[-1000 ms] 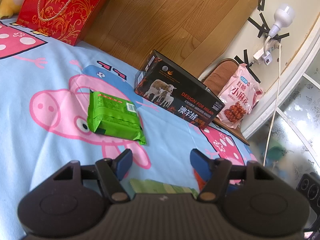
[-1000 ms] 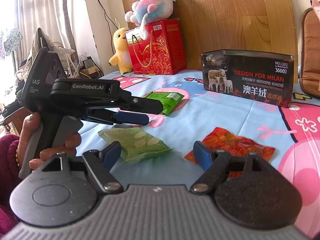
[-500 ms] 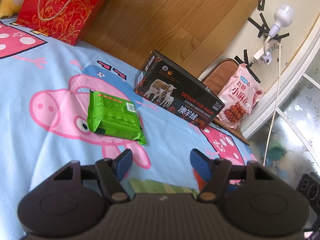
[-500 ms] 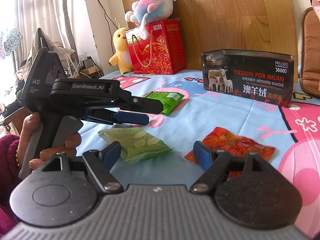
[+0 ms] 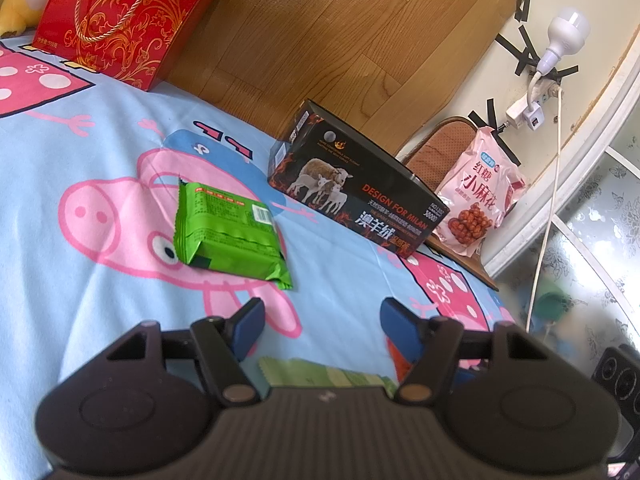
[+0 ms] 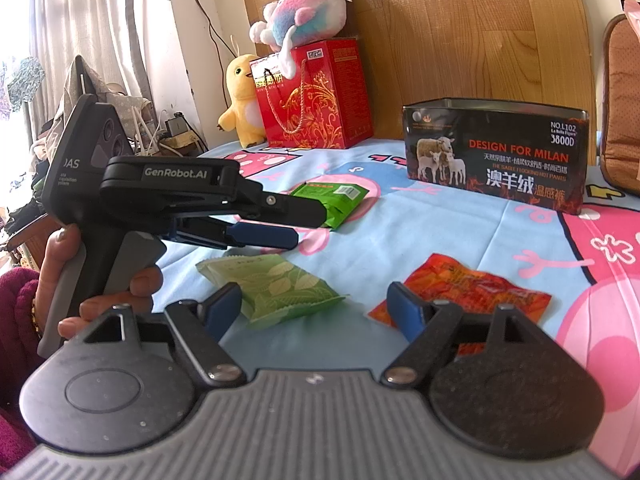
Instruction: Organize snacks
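Observation:
On the pig-print sheet (image 5: 60, 168) lies a bright green snack packet (image 5: 228, 232), ahead and left of my left gripper (image 5: 322, 320), which is open and holds nothing. The right wrist view shows that gripper (image 6: 308, 227) from the side, hovering above the bed, with the same green packet (image 6: 332, 200) beyond it. A pale green leaf-print packet (image 6: 280, 288) and an orange-red packet (image 6: 480, 292) lie just in front of my right gripper (image 6: 314, 312), open and empty. An open black box with sheep pictures (image 6: 496, 168) stands further back.
A red gift bag (image 6: 316, 96) and plush toys (image 6: 244, 100) stand against the wooden headboard (image 5: 340, 32). A pink snack bag (image 5: 480, 196) leans by a chair past the bed's far corner. A person's hand (image 6: 68, 264) grips the left gripper's handle.

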`<act>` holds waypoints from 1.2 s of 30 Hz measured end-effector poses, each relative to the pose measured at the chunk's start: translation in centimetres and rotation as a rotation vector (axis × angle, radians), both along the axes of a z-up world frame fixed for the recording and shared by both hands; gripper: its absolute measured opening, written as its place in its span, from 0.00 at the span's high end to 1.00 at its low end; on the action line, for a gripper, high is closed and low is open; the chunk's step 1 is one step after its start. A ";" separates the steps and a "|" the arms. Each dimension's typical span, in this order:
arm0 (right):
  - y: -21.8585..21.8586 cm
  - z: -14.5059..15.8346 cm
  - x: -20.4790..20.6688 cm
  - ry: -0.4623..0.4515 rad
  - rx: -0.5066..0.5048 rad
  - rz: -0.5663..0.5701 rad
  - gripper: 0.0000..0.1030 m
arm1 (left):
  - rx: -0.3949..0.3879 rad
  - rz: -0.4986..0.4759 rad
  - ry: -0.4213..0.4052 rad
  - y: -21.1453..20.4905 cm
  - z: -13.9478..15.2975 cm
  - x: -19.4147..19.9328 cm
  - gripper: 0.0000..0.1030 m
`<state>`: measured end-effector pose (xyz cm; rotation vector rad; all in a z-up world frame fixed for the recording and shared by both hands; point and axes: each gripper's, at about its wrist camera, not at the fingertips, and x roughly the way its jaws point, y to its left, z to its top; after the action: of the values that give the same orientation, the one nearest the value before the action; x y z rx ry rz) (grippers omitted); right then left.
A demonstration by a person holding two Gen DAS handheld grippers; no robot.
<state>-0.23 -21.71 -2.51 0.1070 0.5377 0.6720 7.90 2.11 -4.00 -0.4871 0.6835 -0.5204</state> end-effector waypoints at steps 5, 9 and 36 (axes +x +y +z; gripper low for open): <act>0.0 0.0 0.0 0.000 0.000 0.000 0.21 | 0.000 -0.001 0.000 0.0 0.0 0.0 0.37; 0.0 0.0 0.0 0.000 0.000 0.000 0.21 | 0.000 -0.002 0.000 0.0 0.0 0.0 0.37; 2.0 -0.3 -2.3 -0.027 -0.095 0.040 0.36 | 0.147 -0.133 0.052 0.6 1.3 -3.5 0.60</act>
<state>-2.52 -19.70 -2.76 -0.0020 0.5458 0.6853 4.43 2.68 -2.70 -0.3189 0.8018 -0.5795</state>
